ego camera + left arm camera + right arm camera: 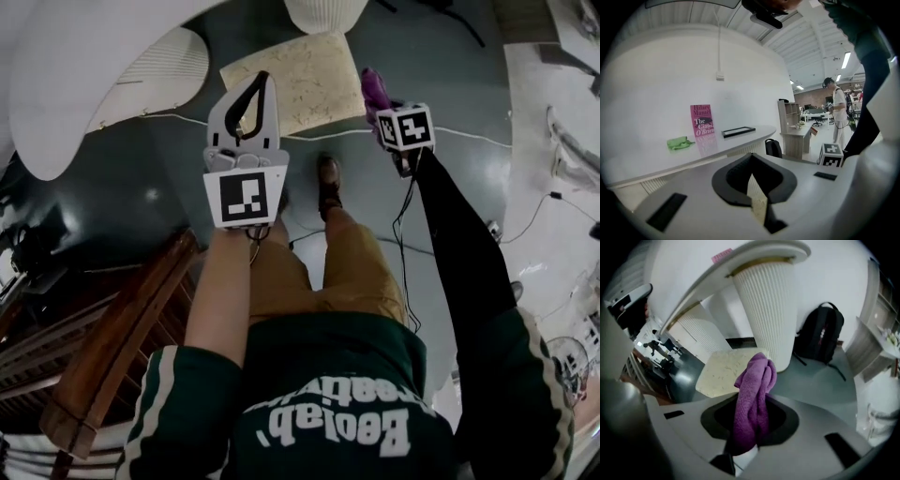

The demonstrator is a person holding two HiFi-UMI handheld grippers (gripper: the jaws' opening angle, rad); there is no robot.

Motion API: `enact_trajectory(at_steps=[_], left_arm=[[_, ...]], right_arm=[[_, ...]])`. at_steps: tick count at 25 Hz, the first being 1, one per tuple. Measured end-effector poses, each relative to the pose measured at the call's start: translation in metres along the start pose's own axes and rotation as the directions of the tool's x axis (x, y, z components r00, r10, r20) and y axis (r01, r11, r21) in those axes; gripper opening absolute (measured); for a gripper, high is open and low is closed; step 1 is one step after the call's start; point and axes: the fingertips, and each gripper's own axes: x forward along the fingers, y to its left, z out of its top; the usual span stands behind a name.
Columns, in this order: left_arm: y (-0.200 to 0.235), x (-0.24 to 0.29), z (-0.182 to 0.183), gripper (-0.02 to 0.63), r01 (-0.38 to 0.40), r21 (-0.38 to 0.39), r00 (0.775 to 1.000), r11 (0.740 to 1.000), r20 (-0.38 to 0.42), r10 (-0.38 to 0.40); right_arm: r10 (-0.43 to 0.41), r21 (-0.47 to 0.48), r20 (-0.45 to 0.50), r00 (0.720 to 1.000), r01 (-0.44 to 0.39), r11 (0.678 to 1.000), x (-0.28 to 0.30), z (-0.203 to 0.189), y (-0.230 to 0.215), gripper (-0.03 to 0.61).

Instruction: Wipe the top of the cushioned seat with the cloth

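Right hand-held gripper [740, 448] pinching purple cloth [754, 394], cream cushioned seat [719, 373] beyond

Interior evenly lit by ceiling strip lights [845, 60]; the dark floor [150, 195] carries a soft glare patch, shadows faint. Both gripper views show strong fisheye bending with black corners. The cloth [752, 404], close to the lens, is slightly soft.

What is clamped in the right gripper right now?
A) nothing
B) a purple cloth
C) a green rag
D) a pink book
B: in the right gripper view, the jaws of the right gripper are shut on the purple cloth, whose bunched end sticks out past them toward the cushioned seat.
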Motion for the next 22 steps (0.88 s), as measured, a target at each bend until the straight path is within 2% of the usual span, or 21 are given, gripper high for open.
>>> enact_trajectory(at_steps=[2, 4, 6, 9, 14, 18, 22], left_arm=[[0.013, -0.008, 0.017, 0.015, -0.024, 0.019, 1.000, 1.000, 0.001, 0.024], [0.022, -0.015, 0.042, 0.015, -0.044, 0.041, 0.999, 0.998, -0.006, 0.044], [0.032, -0.026, 0.075, 0.015, -0.073, 0.043, 0.997, 0.996, 0.011, 0.072], [0.052, -0.049, 0.125, 0.015, -0.115, 0.062, 0.992, 0.991, 0.054, 0.111], [0.078, -0.075, 0.193, 0.015, -0.178, 0.128, 0.981, 0.976, 0.101, 0.165], [0.090, -0.099, 0.233, 0.015, -0.234, 0.101, 0.964, 0.967, 0.154, 0.217], [0.093, -0.124, 0.265, 0.015, -0.243, 0.112, 0.955, 0.964, 0.199, 0.217]], right_arm=[[0.021, -0.108, 0.092, 0.996, -0.011, 0.994, -0.019, 0.038, 0.017, 0.101], [0.012, -0.195, 0.184, 0.983, 0.025, 0.980, -0.053, 0.080, 0.030, 0.101], [0.002, -0.240, 0.282, 0.959, 0.069, 0.968, -0.098, 0.120, 0.048, 0.101], [0.033, -0.252, 0.427, 0.904, 0.084, 0.964, -0.167, 0.171, 0.086, 0.101], [0.088, -0.290, 0.606, 0.790, 0.116, 0.950, -0.270, 0.236, 0.129, 0.104], [0.127, -0.314, 0.691, 0.711, 0.137, 0.940, -0.338, 0.260, 0.159, 0.104], [0.156, -0.332, 0.750, 0.643, 0.160, 0.930, -0.393, 0.267, 0.183, 0.106]])
